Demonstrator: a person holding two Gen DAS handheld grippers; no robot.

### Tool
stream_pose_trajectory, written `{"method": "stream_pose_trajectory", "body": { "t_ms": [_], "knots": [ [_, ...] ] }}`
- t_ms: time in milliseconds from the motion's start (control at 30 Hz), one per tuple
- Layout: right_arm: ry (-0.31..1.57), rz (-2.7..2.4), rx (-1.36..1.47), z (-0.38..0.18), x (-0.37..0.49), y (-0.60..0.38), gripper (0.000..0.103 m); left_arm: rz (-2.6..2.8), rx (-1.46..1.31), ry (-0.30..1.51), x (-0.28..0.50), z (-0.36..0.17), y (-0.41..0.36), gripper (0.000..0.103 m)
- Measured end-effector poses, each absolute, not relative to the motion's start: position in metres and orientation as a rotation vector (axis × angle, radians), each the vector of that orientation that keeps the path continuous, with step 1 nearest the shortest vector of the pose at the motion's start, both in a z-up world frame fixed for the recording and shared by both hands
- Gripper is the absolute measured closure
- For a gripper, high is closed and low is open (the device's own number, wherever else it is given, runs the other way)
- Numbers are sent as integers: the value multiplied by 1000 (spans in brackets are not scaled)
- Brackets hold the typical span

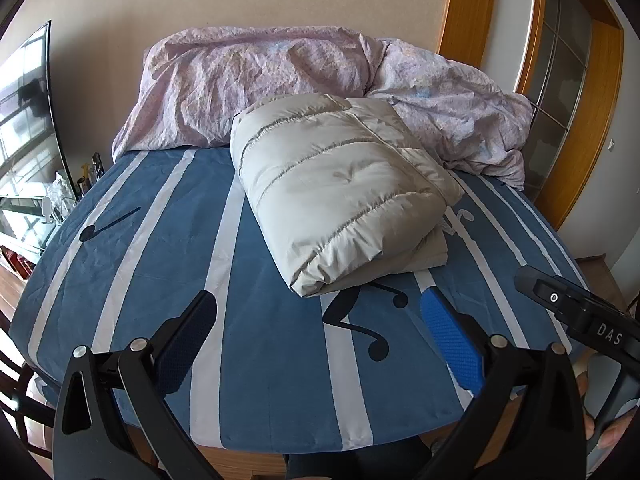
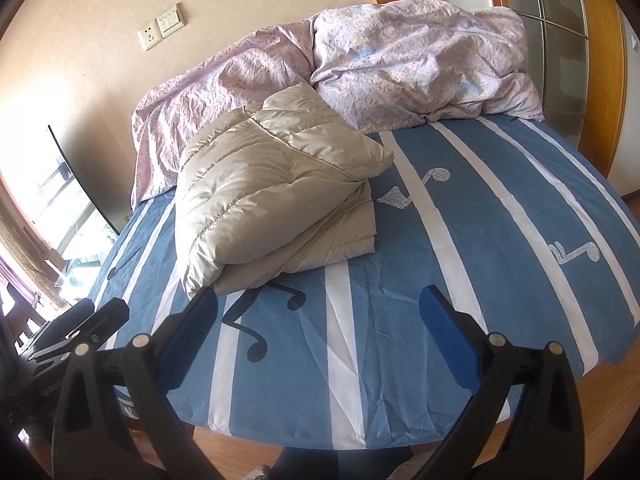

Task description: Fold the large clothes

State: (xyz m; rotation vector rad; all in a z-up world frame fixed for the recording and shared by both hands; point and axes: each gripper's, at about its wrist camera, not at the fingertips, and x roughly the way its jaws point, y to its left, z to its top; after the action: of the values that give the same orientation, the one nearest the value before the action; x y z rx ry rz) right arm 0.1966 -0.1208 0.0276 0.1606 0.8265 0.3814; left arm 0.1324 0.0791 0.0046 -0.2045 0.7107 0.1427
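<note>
Both claws are spread wide w/ nothing between the pads, hovering over the near edge of the bed. Left claw [image 1: 320, 336] sits over the blue striped sheet [image 1: 132, 280], right claw [image 2: 318, 332] same deal just beside it; you can see the right one's black body poking into the left view at the right edge.

Out from there: the beige puffer jacket [image 1: 340, 196] is already a thick folded bundle lying mid-bed, clear of both claws, its far end up against the crumpled pink duvet [image 1: 248, 84] by the wall. Rounded fold edge faces the left side, stacked loose layers show on the right side in the right view [image 2: 280, 200].

Long axis runs from the near end back toward the duvet, angled a bit left-to-right, so a corner points at the claws rather than a flat side.

Imo folding looks basically done. Next move prob just a tidy: squaring the lower layers, pressing the puff down, or nothing at all.
</note>
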Motion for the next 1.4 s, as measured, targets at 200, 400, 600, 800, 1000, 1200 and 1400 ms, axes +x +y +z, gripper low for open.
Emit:
{"method": "stream_pose_trajectory", "body": {
  "t_ms": [200, 400, 600, 800, 1000, 1200, 1400],
  "knots": [
    [826, 382, 160, 27, 197, -121, 2, 142, -208, 711, 133, 4, 79, 1],
    [828, 383, 161, 26, 197, -122, 2, 136, -209, 711, 133, 3, 78, 1],
    [828, 384, 163, 26, 197, -122, 2, 124, -210, 711, 134, 2, 75, 1],
    [830, 380, 165, 24, 198, -123, 2, 116, -210, 715, 134, 2, 74, 1],
    [830, 380, 165, 23, 199, -126, 2, 106, -215, 718, 136, 2, 73, 1],
    [830, 377, 167, 20, 199, -129, 2, 104, -217, 714, 135, 3, 73, 1],
    [831, 375, 167, 20, 200, -131, 2, 104, -215, 716, 135, 3, 73, 1]
  ]
}}
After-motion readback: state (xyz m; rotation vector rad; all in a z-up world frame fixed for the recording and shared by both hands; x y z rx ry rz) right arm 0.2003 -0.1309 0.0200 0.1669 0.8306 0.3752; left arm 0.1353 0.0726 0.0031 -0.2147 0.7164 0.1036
